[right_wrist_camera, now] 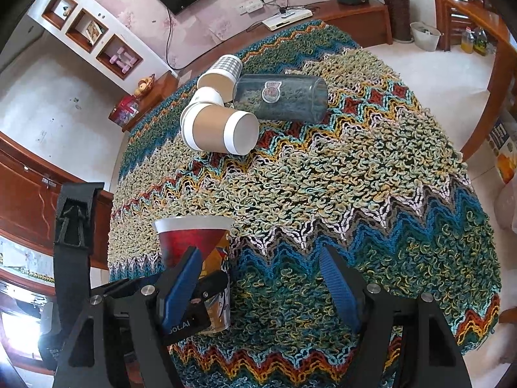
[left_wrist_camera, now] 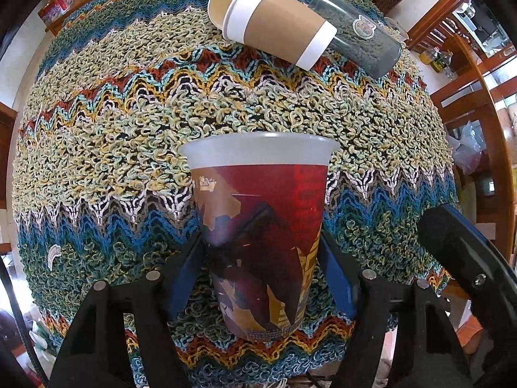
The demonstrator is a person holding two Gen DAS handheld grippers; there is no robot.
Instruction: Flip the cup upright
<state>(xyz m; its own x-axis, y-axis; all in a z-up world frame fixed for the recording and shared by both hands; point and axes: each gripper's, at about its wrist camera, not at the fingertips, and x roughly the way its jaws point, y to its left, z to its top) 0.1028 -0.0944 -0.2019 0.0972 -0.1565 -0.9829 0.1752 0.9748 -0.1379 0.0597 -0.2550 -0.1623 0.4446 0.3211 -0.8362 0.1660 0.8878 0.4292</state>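
Observation:
A red and gold printed plastic cup [left_wrist_camera: 258,232] stands upright, mouth up, on the knitted zigzag cloth [left_wrist_camera: 129,135] near the table's front edge. My left gripper [left_wrist_camera: 261,268] is shut on its lower half, blue pads pressed on both sides. In the right wrist view the same cup [right_wrist_camera: 197,245] stands at the lower left, held by the left gripper [right_wrist_camera: 200,297]. My right gripper [right_wrist_camera: 261,278] is open and empty, hovering over the cloth to the right of the cup.
At the far side lie a brown-sleeved paper cup [left_wrist_camera: 274,29] on its side, a clear dark tumbler [left_wrist_camera: 358,32] on its side, and more paper cups [right_wrist_camera: 219,74] tipped over. A wooden cabinet [right_wrist_camera: 355,16] and shelves stand beyond the table.

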